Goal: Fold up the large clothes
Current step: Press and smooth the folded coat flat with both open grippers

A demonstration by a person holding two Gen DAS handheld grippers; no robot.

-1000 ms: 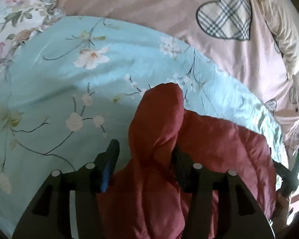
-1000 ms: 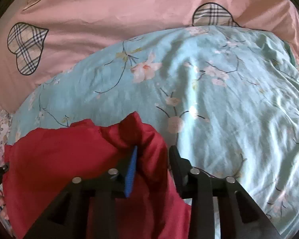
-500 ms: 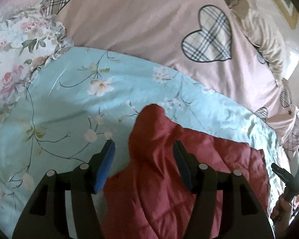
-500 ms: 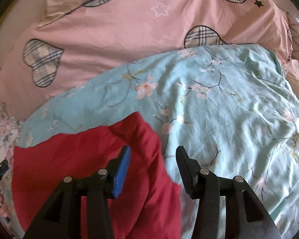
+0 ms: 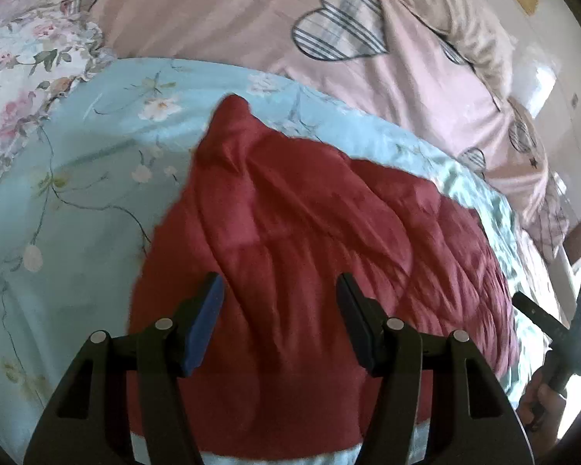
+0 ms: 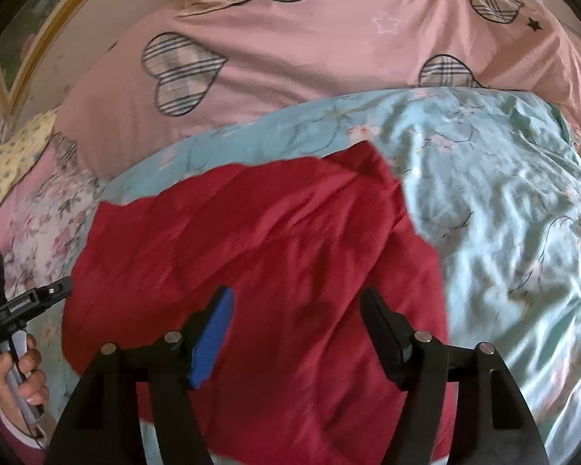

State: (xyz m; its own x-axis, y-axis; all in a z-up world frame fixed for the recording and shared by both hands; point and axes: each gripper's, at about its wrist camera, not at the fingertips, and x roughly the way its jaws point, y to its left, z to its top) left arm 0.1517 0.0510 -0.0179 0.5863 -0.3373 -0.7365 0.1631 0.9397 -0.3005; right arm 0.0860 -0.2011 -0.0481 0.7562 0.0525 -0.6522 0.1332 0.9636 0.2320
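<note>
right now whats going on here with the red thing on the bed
A person holding a gripper in each hand is folding a red garment spread on the light blue floral sheet of a bed. Both the left gripper and the right gripper are open above the cloth, gripping nothing. The garment lies loose and rumpled, one corner peaked up.

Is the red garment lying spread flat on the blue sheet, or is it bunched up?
Mostly spread, not flat. The red garment lies on the blue sheet, with wrinkles and one raised corner.
</note>
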